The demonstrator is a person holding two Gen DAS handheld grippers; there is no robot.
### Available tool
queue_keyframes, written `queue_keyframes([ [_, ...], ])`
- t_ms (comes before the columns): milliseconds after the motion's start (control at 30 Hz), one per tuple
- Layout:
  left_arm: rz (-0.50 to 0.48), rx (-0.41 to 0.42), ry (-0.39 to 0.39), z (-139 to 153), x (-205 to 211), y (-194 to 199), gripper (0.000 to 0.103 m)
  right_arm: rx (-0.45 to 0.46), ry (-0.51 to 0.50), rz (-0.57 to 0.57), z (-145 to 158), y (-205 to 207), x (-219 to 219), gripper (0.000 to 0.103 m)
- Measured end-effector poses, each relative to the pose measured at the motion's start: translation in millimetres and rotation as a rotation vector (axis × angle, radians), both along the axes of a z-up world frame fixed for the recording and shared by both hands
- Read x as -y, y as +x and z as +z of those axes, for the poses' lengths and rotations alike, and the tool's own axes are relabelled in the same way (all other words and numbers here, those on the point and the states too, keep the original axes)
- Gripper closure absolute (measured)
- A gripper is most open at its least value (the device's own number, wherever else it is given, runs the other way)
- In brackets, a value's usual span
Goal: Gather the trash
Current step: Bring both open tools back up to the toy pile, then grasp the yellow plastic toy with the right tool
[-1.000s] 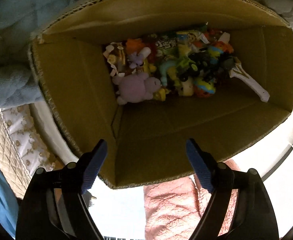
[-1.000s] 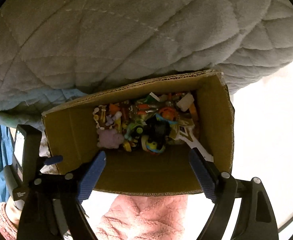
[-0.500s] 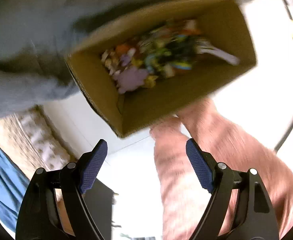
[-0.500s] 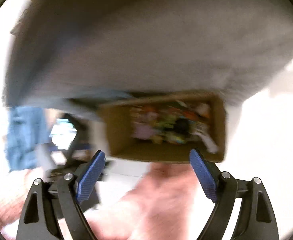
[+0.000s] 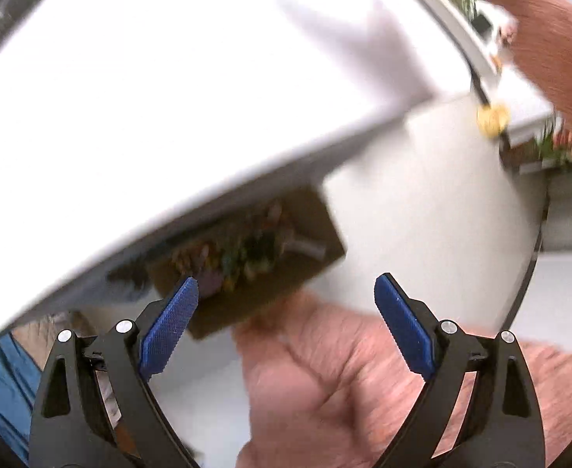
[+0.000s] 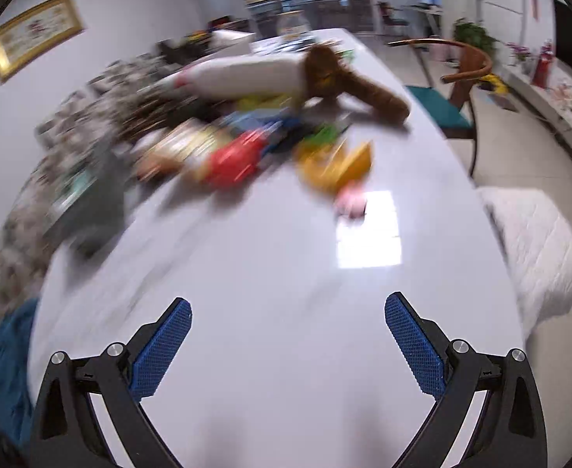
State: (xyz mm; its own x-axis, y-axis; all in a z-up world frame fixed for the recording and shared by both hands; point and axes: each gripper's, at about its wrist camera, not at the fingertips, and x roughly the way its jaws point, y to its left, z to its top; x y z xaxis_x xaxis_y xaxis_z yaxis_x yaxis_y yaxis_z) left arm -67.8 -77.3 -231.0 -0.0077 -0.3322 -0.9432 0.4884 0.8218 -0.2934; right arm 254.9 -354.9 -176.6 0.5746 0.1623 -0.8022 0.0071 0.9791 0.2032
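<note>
In the blurred left wrist view, a cardboard box [image 5: 313,230] holding several small toys sits on the floor below the edge of a white table [image 5: 169,97]. My left gripper [image 5: 286,300] is open and empty, raised well above the box. In the right wrist view, my right gripper [image 6: 287,323] is open and empty over the near end of the white table [image 6: 270,331]. A blurred heap lies further along it: a red item [image 6: 235,160], a yellow item [image 6: 336,163], a small pink item [image 6: 350,202] and a brown-and-white plush toy [image 6: 286,74].
A wooden chair with a teal seat [image 6: 453,93] stands at the table's right side. A white quilted cushion [image 6: 535,241] lies at the right. Patterned fabric [image 6: 44,179] runs along the table's left side. The person's pink-sleeved legs [image 5: 344,382] fill the lower left wrist view.
Both grippers have swung up and away from the box. The left view now shows the table's edge with the box far below; the right view now looks along the tabletop.
</note>
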Motion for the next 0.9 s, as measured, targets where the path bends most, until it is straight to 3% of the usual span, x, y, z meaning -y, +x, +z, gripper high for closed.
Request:
queue_keyframes([
  [167,0.144,0.054,-0.004,16,-2,29,0.013,-0.054,0.007,-0.162,-26,95,23,0.009],
  [233,0.200,0.051,-0.003,16,-7,36,0.013,-0.136,-0.004,-0.215,-42,124,33,0.026],
  [267,0.228,0.052,0.000,16,-10,39,0.013,-0.172,0.007,-0.215,-49,130,32,0.052],
  [367,0.270,0.061,0.016,17,-13,48,0.013,-0.174,0.002,-0.162,-52,131,27,0.077],
  [500,0.294,0.083,0.016,22,-11,64,0.013,-0.126,0.066,-0.067,-34,104,25,0.077],
  [667,0.271,0.121,0.017,27,10,102,0.013,-0.002,0.217,0.011,27,29,50,0.077],
  [833,0.221,0.210,0.039,21,73,175,0.013,0.093,0.220,-0.032,64,-67,93,0.077],
  [900,0.241,0.237,0.029,24,103,222,0.013,0.104,0.245,-0.073,67,-104,111,0.077],
])
